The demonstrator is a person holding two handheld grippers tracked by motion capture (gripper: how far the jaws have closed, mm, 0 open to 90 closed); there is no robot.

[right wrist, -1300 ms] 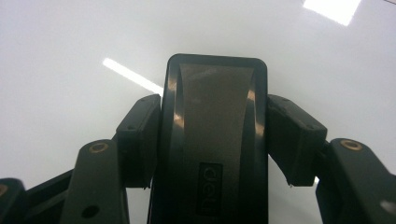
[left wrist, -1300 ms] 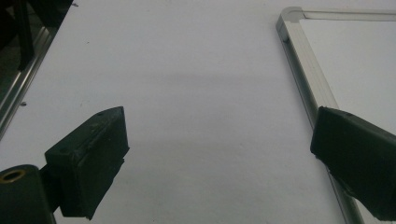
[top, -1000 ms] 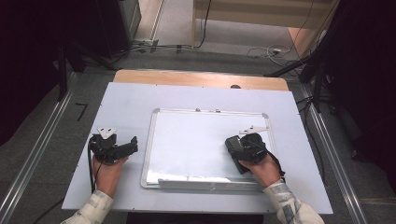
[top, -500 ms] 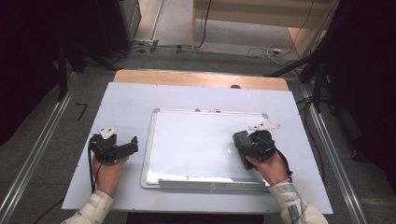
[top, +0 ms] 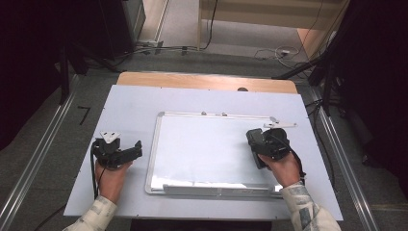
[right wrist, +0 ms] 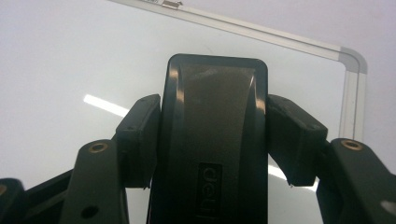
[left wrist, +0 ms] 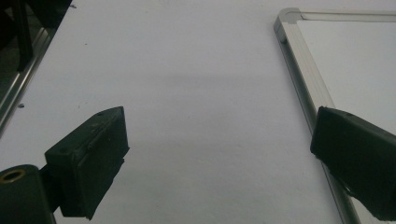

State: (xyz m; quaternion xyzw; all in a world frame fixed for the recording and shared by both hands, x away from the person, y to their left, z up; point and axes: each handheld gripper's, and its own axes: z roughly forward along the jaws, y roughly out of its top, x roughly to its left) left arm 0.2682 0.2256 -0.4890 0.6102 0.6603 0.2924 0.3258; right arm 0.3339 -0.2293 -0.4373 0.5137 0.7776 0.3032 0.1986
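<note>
A silver-framed whiteboard (top: 207, 139) lies flat in the middle of the pale table (top: 130, 106). My right gripper (top: 254, 139) hovers over the board's right part, shut on a black eraser (right wrist: 215, 126). Both pads (right wrist: 140, 140) press the eraser's long sides, and the board's far right corner (right wrist: 352, 56) lies beyond it. My left gripper (top: 133, 150) rests on the table left of the board, jaws pointing toward it. In the left gripper view the left gripper (left wrist: 219, 135) stands open with bare table between its fingertips, and the board's frame (left wrist: 303, 70) runs beside the right jaw.
A pen tray (top: 216, 188) runs along the board's near edge. A wooden strip (top: 207, 81) borders the table's far side. Metal rails (top: 38, 159) flank the table on both sides, and cables (top: 269, 50) lie on the floor beyond.
My right gripper, with the eraser in it, has drifted right and farther away over the whiteboard. The left gripper has stayed where it was.
</note>
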